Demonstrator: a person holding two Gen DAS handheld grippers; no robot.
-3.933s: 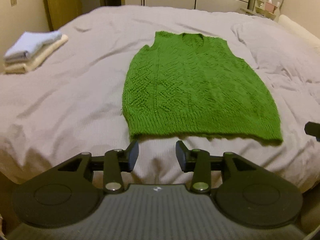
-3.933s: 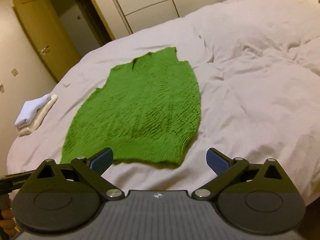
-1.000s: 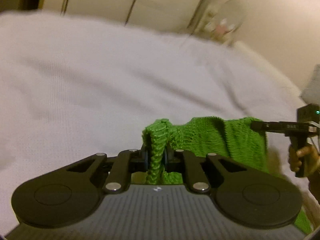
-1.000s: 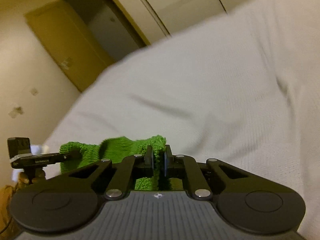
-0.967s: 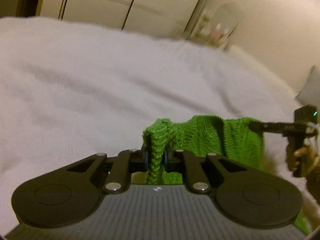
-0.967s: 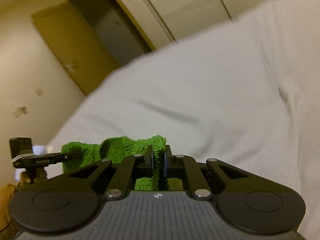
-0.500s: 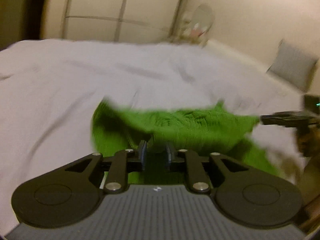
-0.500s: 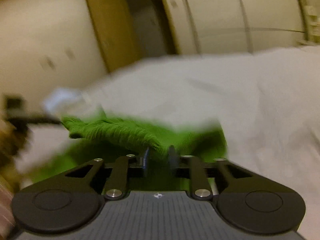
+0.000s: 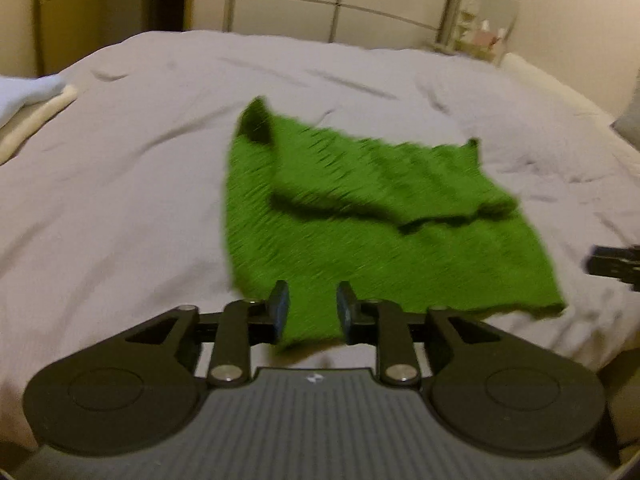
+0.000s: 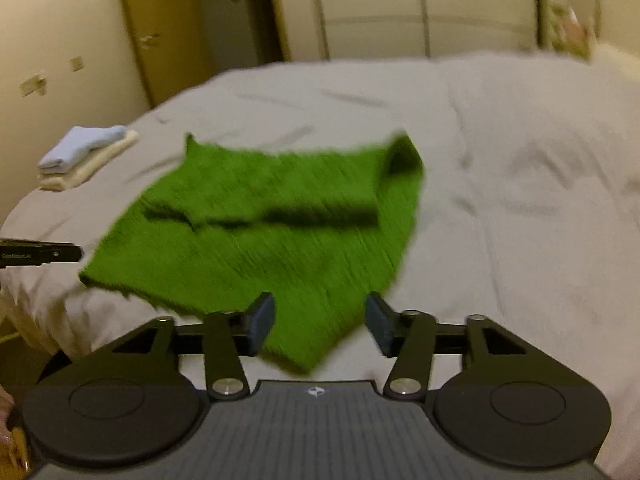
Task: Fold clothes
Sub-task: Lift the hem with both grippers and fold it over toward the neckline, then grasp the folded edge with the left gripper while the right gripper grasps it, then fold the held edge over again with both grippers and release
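Towels (image 10: 86,154) stacked beyond green vest (image 9: 360,216); both hand-held grippers (image 9: 311,309) (image 10: 318,322) agape, empty.

Dim, warm yellowish indoor light fills both views. Motion blur smears the green vest (image 9: 360,216) and the far wardrobe (image 10: 400,20). A soft shadow sits under the vest's folded edge. Fisheye bending curves the bed (image 9: 100,180) towards dark corners.
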